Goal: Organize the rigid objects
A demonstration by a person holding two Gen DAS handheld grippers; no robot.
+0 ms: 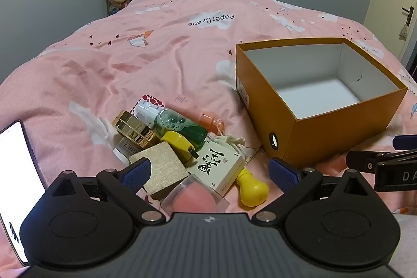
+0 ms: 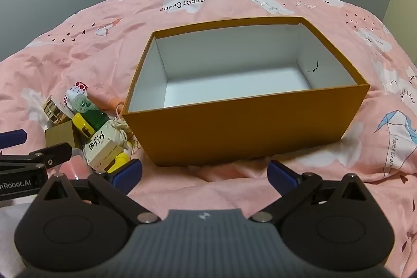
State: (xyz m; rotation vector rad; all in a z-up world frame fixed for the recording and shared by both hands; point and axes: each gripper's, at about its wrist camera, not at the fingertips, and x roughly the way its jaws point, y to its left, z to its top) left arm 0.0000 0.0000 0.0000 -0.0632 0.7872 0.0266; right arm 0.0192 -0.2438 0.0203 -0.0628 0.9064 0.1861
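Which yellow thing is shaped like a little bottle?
The yellow bottle-shaped one lying beside the white lettered box. The other yellow thing is rounded, with a black clip.

pile of small items (image 1: 182, 147) left of open box (image 1: 325, 127) on bed (image 1: 156, 43)

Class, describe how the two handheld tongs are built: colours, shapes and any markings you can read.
Both the left tongs and the right tongs have black bodies with round side discs, a ribbed grey centre plate bearing a small emblem, silver pivot pins and blue ribbed pads. White lettering marks each tong's side; no sleeves show.

An open, empty orange box (image 2: 245, 127) sits beside a heap of small items (image 1: 182, 147) on pink bedding.
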